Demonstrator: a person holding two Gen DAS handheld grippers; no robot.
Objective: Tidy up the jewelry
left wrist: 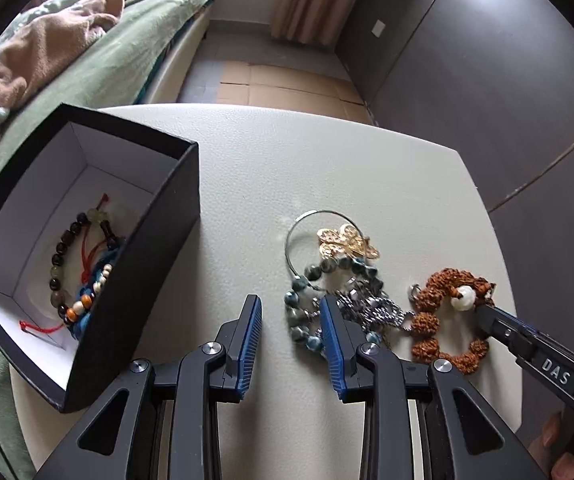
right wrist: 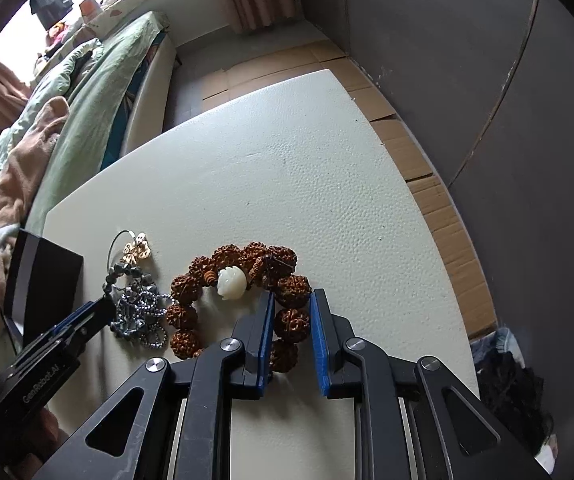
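Brown seed-bead bracelet (right wrist: 243, 300) on the table (right wrist: 287, 184) is clamped in the right claw (right wrist: 291, 312), apparently firmly; left claw (left wrist: 291, 312) is held apart over the bead pile (left wrist: 335, 300); lift into the black box (left wrist: 87, 216) is needed next.

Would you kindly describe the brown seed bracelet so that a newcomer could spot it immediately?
Start at the white table, then find the jewelry pile beside the black box. At the pile's end farthest from the box lies the brown seed bracelet, gripped by the right gripper. Its large, knobbly beads and single white carved bead set it apart.
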